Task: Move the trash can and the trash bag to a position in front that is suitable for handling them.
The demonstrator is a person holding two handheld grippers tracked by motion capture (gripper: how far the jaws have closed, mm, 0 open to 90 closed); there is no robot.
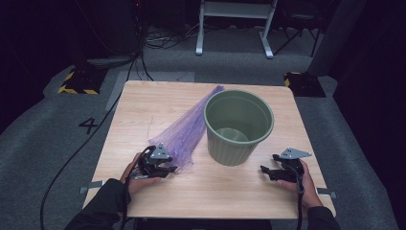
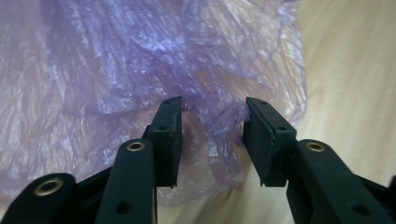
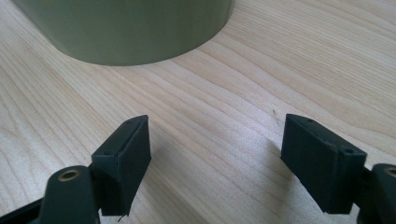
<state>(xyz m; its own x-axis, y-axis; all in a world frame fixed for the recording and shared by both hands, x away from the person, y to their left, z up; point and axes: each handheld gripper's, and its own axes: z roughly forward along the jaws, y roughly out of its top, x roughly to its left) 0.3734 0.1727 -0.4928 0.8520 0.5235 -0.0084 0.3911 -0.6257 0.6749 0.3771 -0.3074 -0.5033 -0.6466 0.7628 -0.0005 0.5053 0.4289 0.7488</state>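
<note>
A crumpled purple plastic bag [image 1: 186, 132] lies flat on the wooden table [image 1: 139, 110], stretching from the far middle toward the near left. Beside it stands an empty green bin [image 1: 238, 146], upright. My left gripper [image 1: 171, 168] sits at the bag's near end. In the left gripper view its jaws stand partly apart [image 2: 212, 105], with a fold of the bag [image 2: 163, 56] bunched loosely between them and the pads not pressing it. My right gripper [image 1: 266, 170] rests on the table just right of the bin, open [image 3: 217, 123] over bare wood, with the bin's wall [image 3: 130, 32] ahead.
Grey carpet surrounds the table, with cables running off to the far left. A white frame [image 1: 234, 24] stands beyond the far edge. Bare wood lies along the near edge between my two hands.
</note>
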